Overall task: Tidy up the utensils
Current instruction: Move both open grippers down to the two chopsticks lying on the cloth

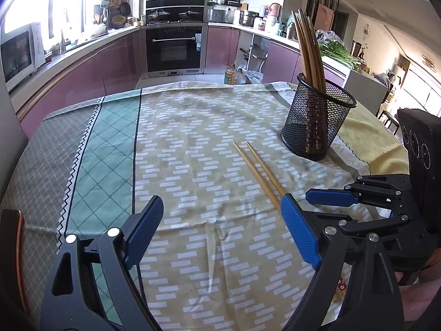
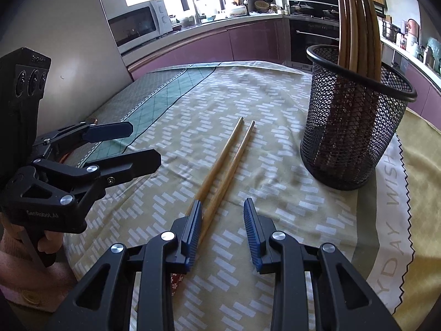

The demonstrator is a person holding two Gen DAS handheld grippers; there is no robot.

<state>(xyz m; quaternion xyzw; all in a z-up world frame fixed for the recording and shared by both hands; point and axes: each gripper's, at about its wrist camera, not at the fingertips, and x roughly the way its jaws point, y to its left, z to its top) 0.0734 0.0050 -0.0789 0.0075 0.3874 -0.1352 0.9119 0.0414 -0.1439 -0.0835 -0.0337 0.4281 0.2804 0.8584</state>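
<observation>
Two light wooden chopsticks (image 1: 257, 171) lie side by side on the patterned tablecloth (image 1: 179, 138); they also show in the right wrist view (image 2: 226, 165). A black mesh holder (image 1: 317, 118) with several darker chopsticks (image 1: 307, 47) stands to their right, seen too in the right wrist view (image 2: 355, 127). My left gripper (image 1: 220, 220) is open and empty above the cloth, left of the chopsticks' near ends. My right gripper (image 2: 223, 215) is open just over the chopsticks' near ends, one chopstick lying between its fingers.
The right gripper (image 1: 358, 195) shows at the right of the left wrist view, the left gripper (image 2: 129, 143) at the left of the right wrist view. Kitchen counters, a microwave (image 2: 137, 24) and an oven (image 1: 173, 47) lie beyond the table. A chair back (image 1: 16, 248) is at the left edge.
</observation>
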